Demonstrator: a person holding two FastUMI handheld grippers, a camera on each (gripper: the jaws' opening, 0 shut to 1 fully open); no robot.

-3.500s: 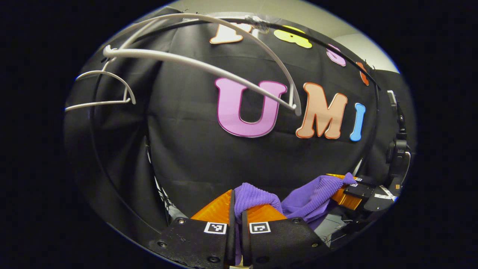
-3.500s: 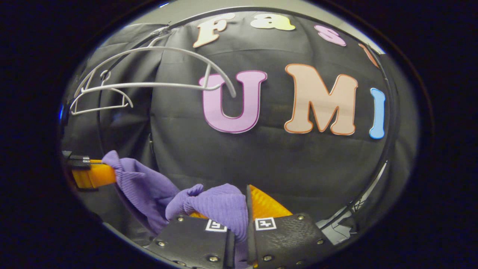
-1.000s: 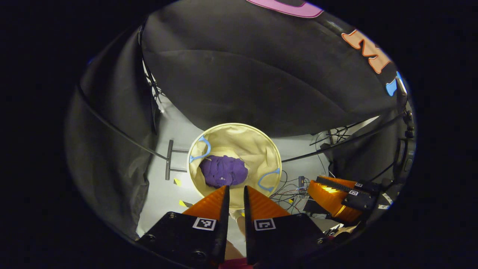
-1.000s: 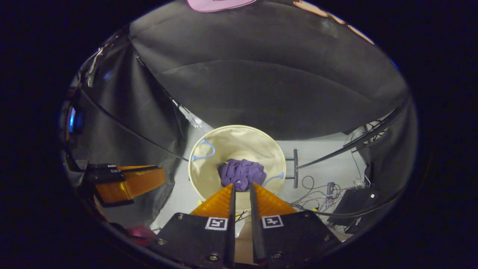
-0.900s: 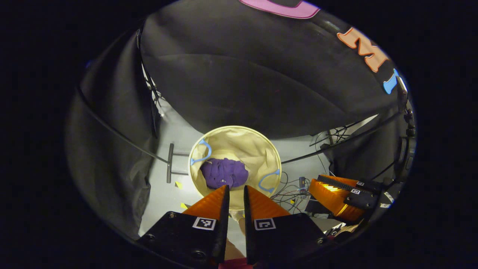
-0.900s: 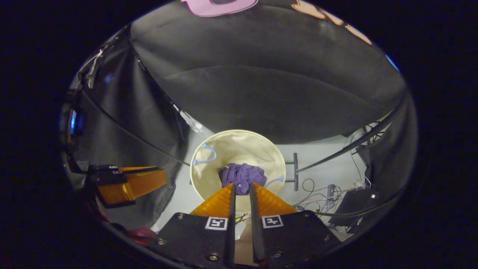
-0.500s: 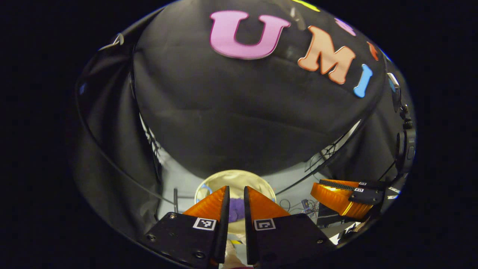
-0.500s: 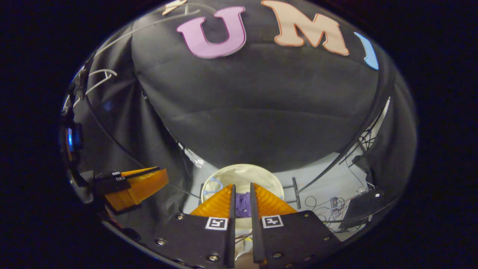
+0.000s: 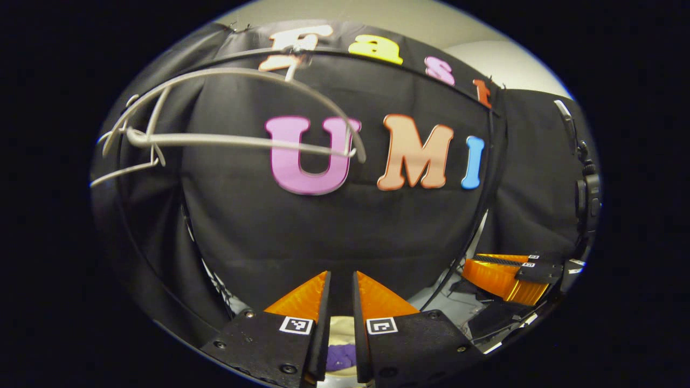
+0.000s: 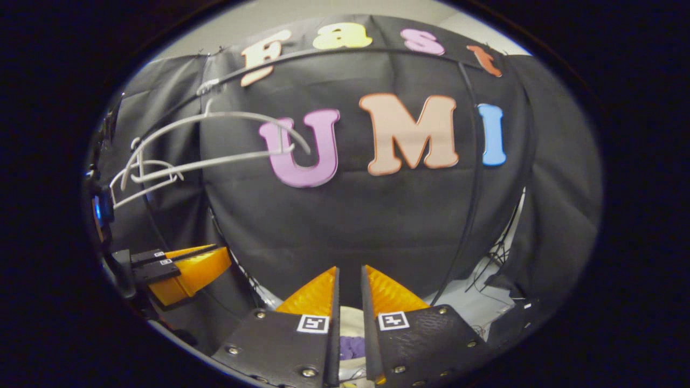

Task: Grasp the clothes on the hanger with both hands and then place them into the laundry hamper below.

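Our left gripper (image 9: 342, 280) and right gripper (image 10: 348, 275) hold nothing, jaws narrow. The clothes (image 9: 340, 355), soft, light knit, lie bunched in the hamper (image 10: 351, 312); we'd pinch any fold.

My right claw (image 10: 347, 285) is empty, fingers slightly apart; purple clothes (image 10: 351, 346) lie in the hamper (image 10: 350, 313) below, bare hanger (image 10: 215, 140) upper left.

The left gripper (image 9: 342, 283) points level and forward, its fingers (image 9: 302, 296) parted by a narrow gap with nothing between them. The right gripper (image 10: 348, 279) does the same, fingers (image 10: 315, 293) slightly apart and empty. Each shows off to the side in the other's view, level with it.
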